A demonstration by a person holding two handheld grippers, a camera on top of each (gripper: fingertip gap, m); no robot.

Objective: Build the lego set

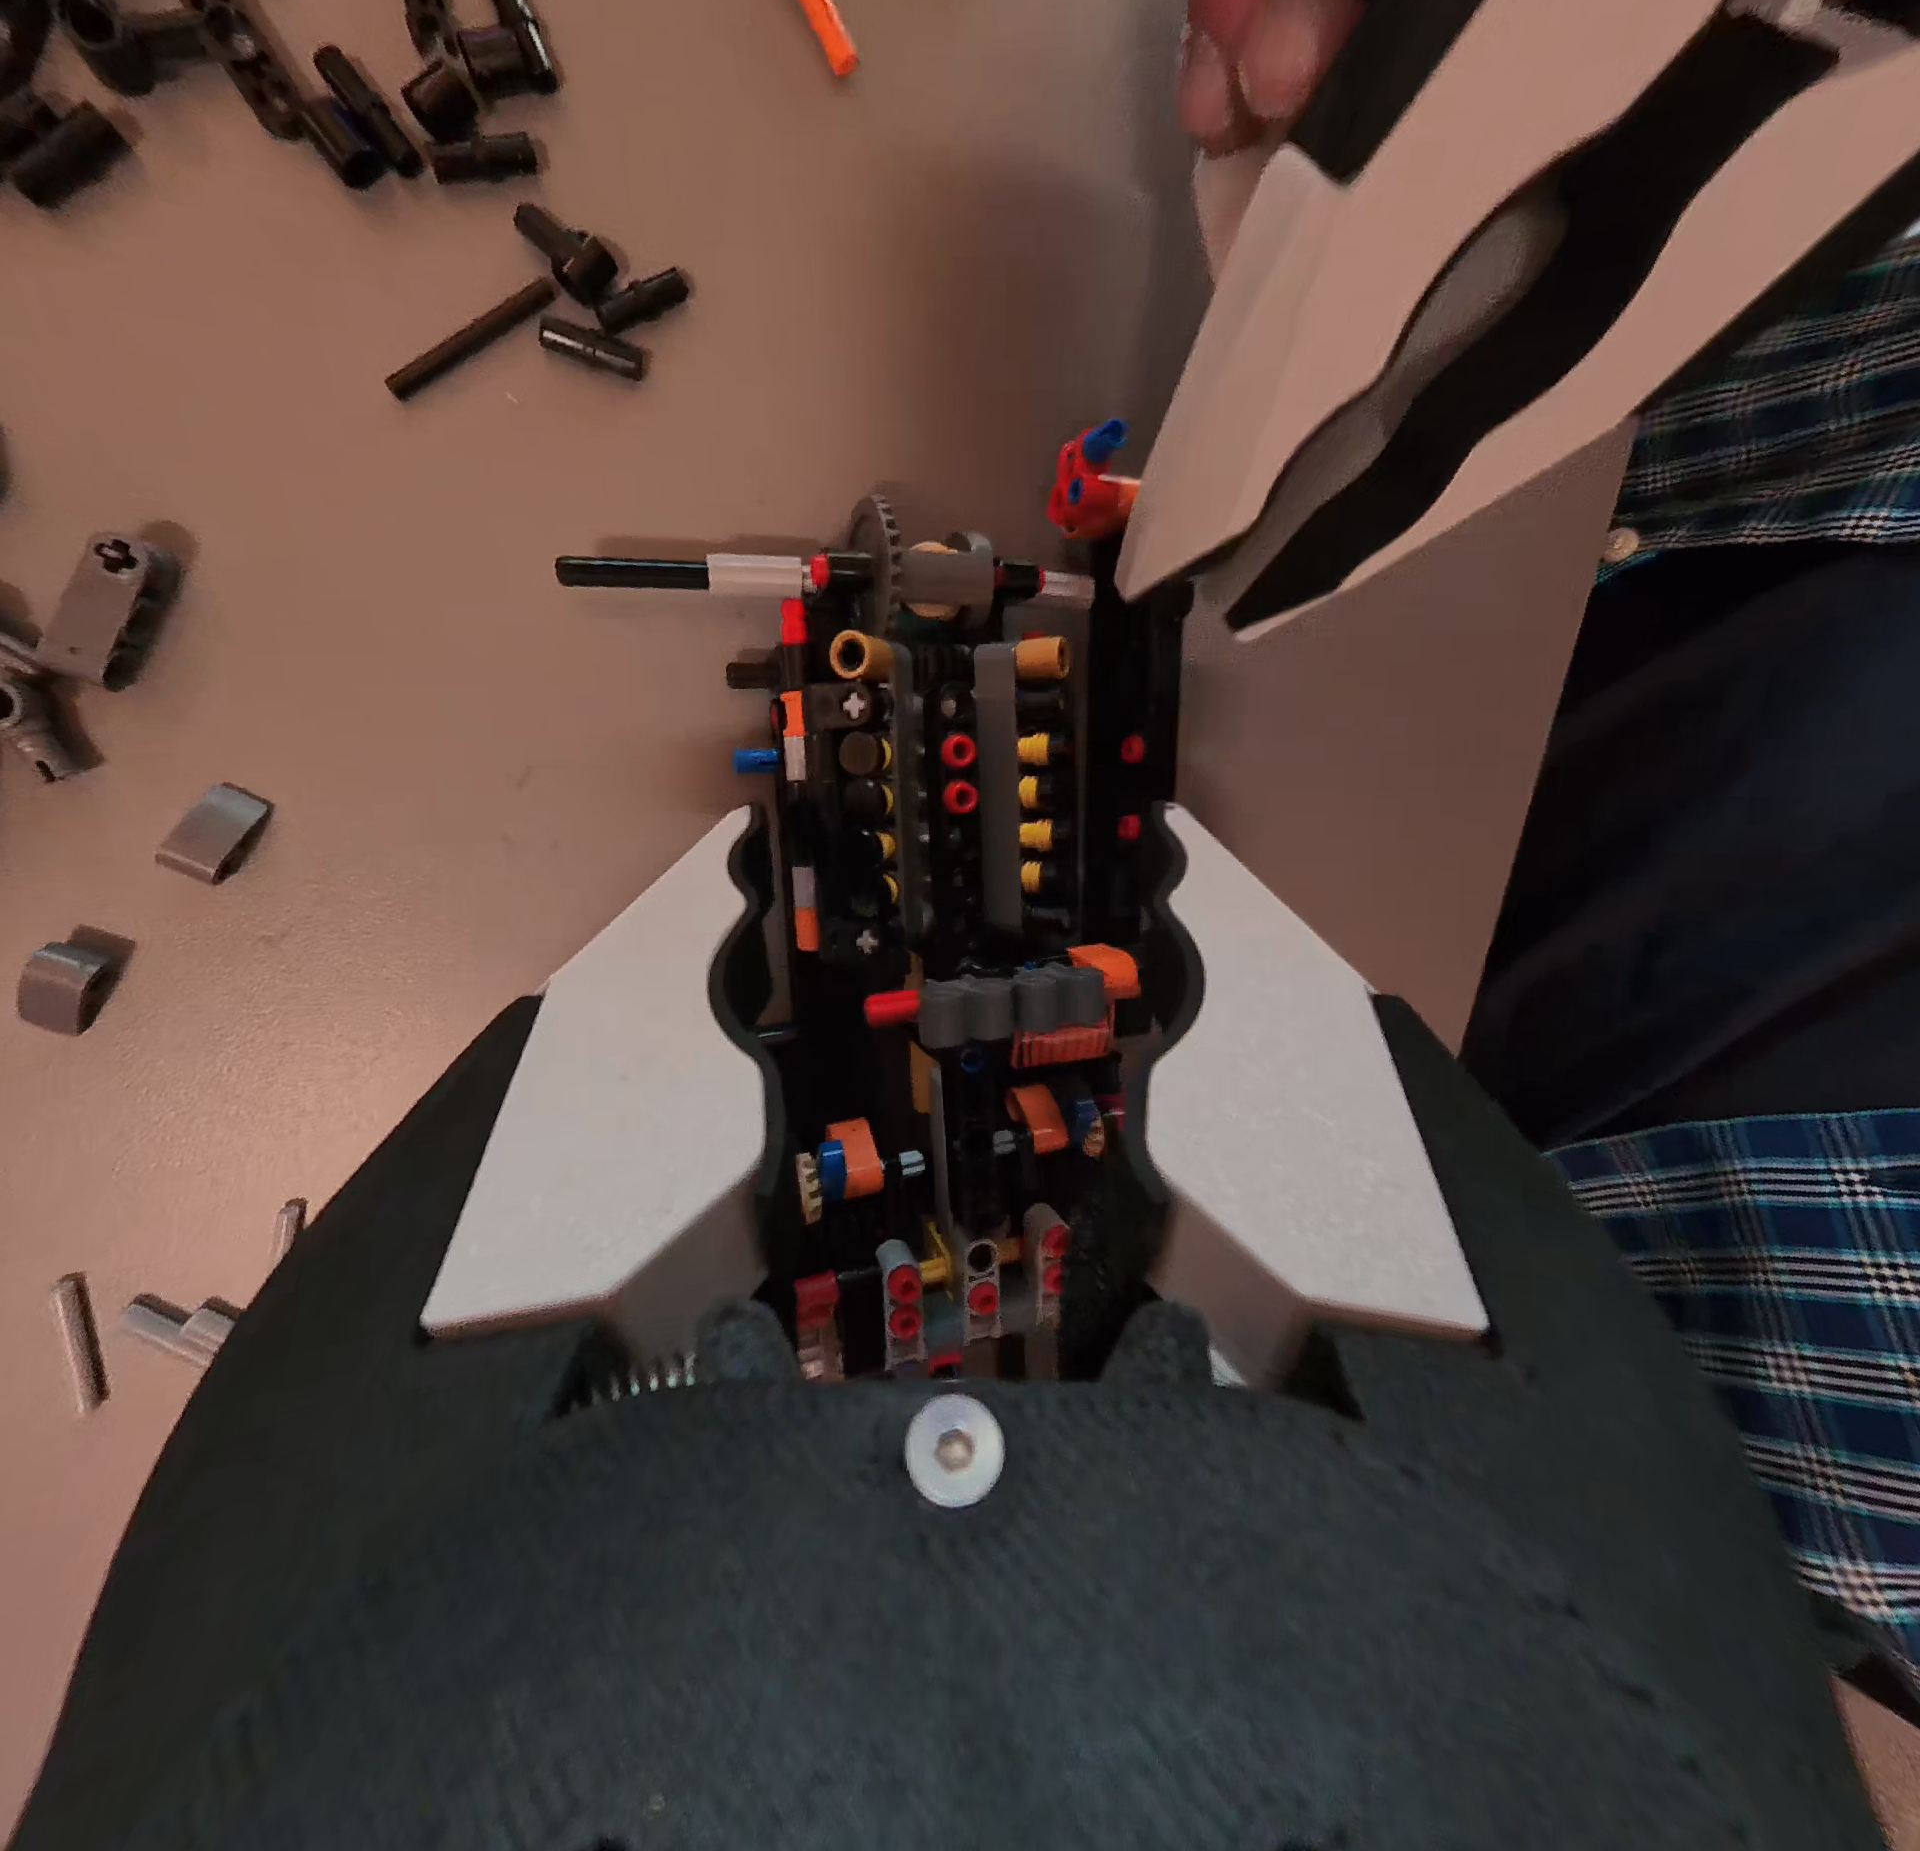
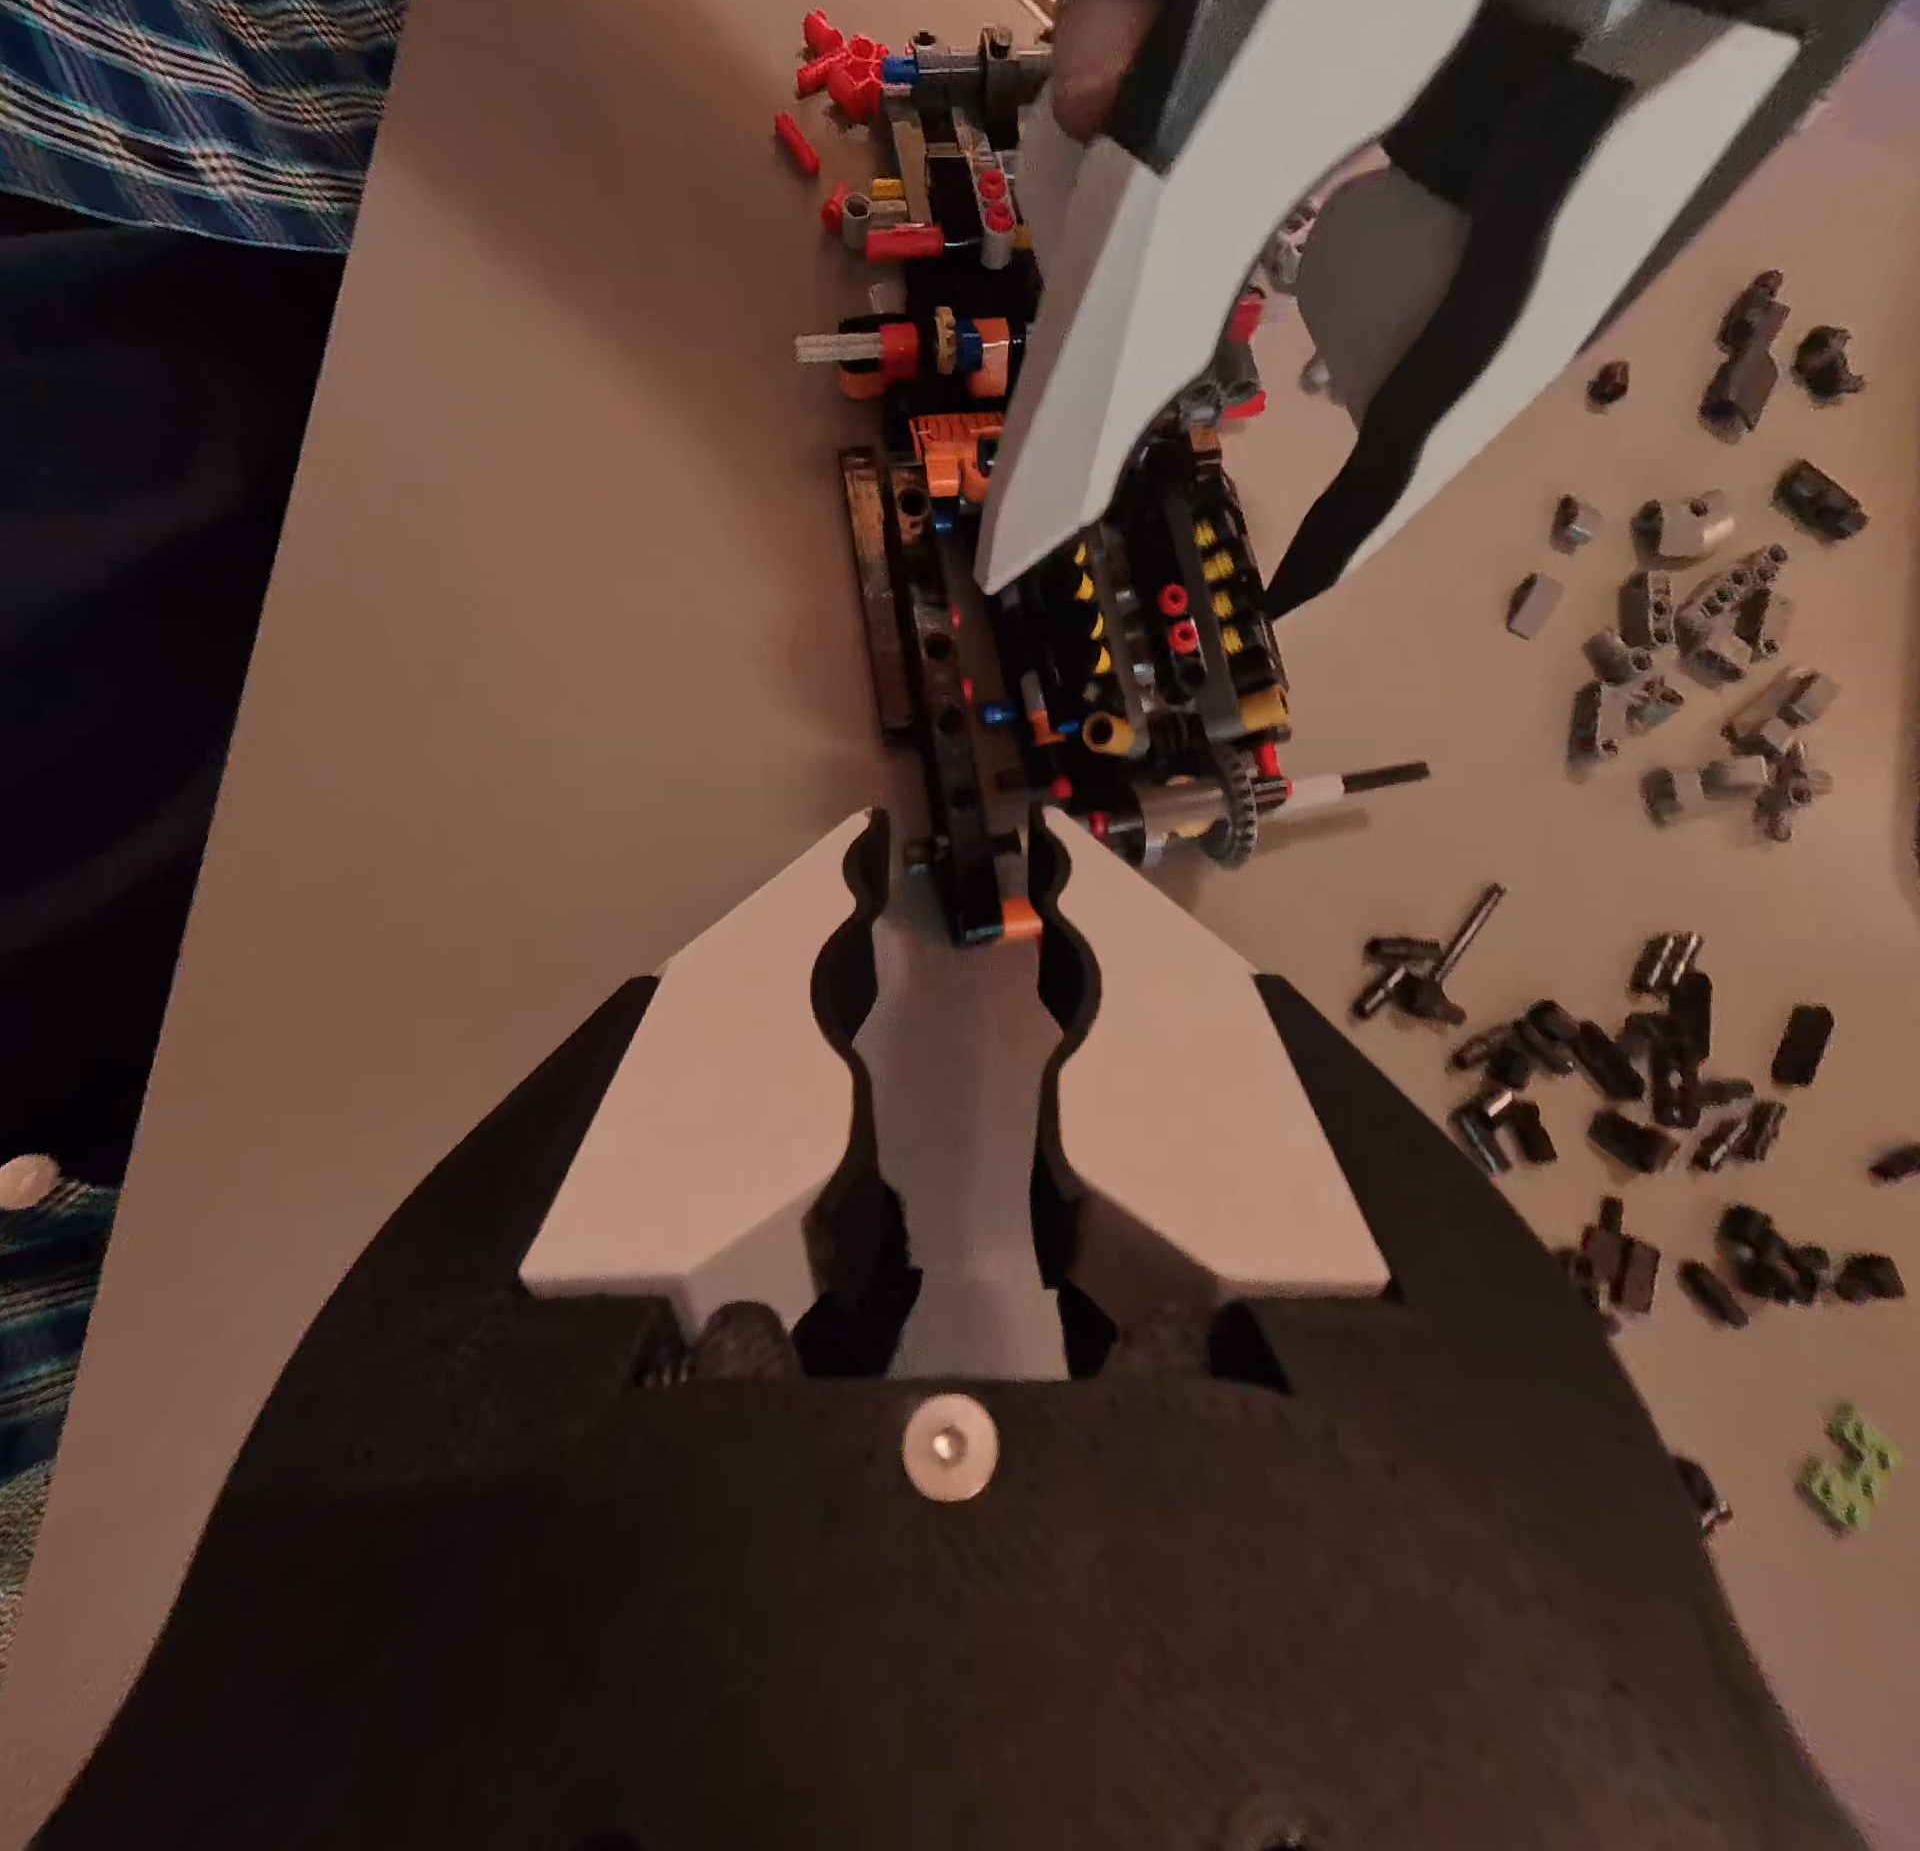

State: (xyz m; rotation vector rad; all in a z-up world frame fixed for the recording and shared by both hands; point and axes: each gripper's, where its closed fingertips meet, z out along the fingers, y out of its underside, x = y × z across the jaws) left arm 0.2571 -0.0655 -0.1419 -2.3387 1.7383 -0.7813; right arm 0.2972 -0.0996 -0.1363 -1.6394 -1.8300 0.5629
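Lego chassis (image 1: pixel 956 928) fills mid-frame, clamped between the left gripper (image 1: pixel 961 835). Only the right wrist view shows the right gripper (image 2: pixel 954 833) pinching the chassis's black end beam (image 2: pixel 971 866), and a green piece (image 2: pixel 1849 1469) at lower right.

Left of the lego build (image 1: pixel 956 866), bare table (image 1: pixel 582 783) lay open; beyond it black pieces (image 1: pixel 457 87) and grey pieces (image 1: pixel 83 648) cluttered the way
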